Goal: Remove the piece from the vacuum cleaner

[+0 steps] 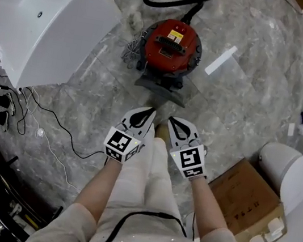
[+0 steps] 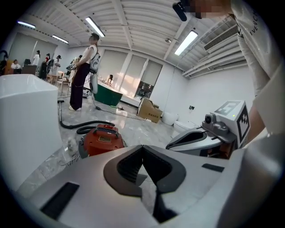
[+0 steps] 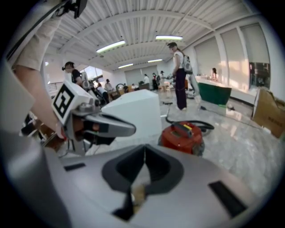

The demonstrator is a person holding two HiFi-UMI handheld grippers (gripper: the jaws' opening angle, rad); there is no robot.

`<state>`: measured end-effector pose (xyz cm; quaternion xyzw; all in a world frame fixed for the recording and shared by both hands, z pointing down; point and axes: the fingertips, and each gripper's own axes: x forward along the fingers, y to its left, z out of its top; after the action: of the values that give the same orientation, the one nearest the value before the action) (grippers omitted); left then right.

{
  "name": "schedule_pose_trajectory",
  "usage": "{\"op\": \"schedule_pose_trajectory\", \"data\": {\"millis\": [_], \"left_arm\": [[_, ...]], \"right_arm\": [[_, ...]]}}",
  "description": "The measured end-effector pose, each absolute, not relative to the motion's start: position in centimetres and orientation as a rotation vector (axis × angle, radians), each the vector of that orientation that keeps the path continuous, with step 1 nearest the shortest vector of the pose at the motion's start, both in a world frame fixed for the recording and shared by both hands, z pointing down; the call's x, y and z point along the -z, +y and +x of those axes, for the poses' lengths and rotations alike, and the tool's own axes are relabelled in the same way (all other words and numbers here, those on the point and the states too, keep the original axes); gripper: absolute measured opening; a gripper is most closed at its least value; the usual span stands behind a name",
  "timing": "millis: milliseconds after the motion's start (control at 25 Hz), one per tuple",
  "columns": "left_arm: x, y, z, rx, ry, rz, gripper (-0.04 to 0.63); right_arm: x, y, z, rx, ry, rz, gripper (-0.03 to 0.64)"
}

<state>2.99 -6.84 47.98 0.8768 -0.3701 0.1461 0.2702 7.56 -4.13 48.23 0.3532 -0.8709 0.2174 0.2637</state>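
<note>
Open showroom-like hall — toilets (image 1: 285, 166), green bathtub (image 2: 107, 96), marble floor (image 1: 251, 77).

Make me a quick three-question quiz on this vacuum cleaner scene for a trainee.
1. True or false: the left hand-held gripper is gripping the red vacuum cleaner.
2. What joins the vacuum cleaner on its far side, away from the person? A: a black hose; B: a cardboard box; C: a white toilet.
3. Fill in: the jaws of the right hand-held gripper are ____.

Key:
1. False. It is apart from the vacuum cleaner and holds nothing.
2. A
3. shut
</note>
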Motion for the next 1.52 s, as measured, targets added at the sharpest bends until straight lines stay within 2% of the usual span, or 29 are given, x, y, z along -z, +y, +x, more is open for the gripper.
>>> {"op": "schedule_pose_trajectory", "data": {"millis": [920, 1320, 1520], "left_arm": [[-62.0, -11.8, 1.9, -0.687, -0.99, 2.419, 0.02], [-64.4, -12.8, 1.4, -0.834, -0.972, 2.547, 0.067], [-65.5, -13.6, 1.3, -0.926, -0.908, 2.593, 0.125]], "right_arm": [[-63.4, -8.7, 8.6, -0.599, -2.111, 0.887, 0.019], [-67.8, -9.5, 8.2, -0.574, -2.065, 0.785, 0.118], [-69.8, -9.5, 7.7, -0.583, -2.037, 0.727, 0.158]]}}
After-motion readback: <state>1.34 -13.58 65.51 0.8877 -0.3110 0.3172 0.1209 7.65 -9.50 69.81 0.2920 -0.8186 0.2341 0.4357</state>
